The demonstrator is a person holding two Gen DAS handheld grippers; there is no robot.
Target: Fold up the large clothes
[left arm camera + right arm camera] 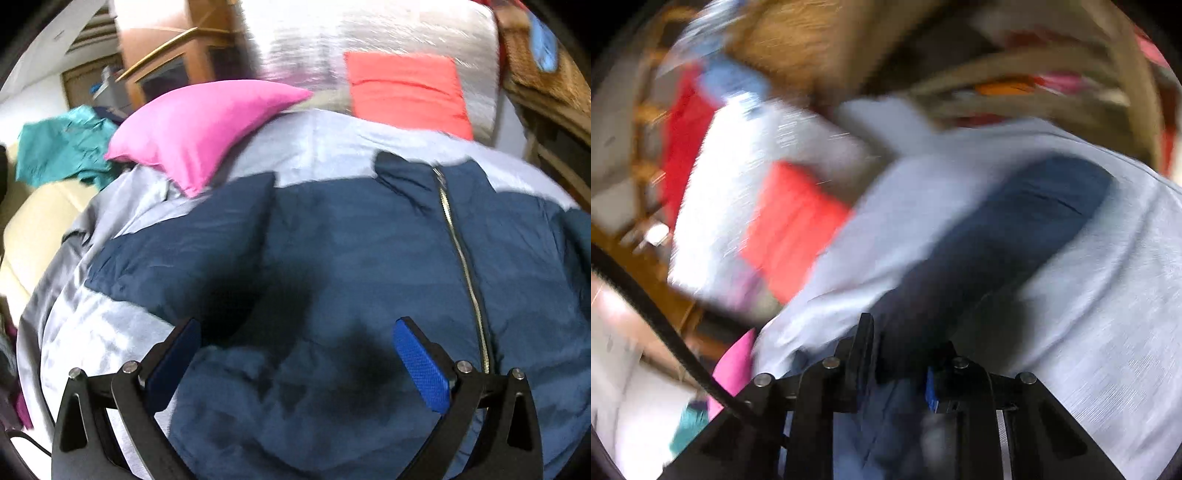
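A large navy blue jacket with a silver zipper lies spread on a pale grey bed sheet. One sleeve lies folded across its left side. My left gripper is open and empty, hovering just above the jacket's lower front. In the blurred right wrist view, my right gripper is shut on a navy sleeve of the jacket, which stretches away over the grey sheet.
A pink pillow and a red-orange cloth lie at the far side of the bed. A teal garment lies at the left. Wooden furniture stands at the right. A black cable crosses the right wrist view.
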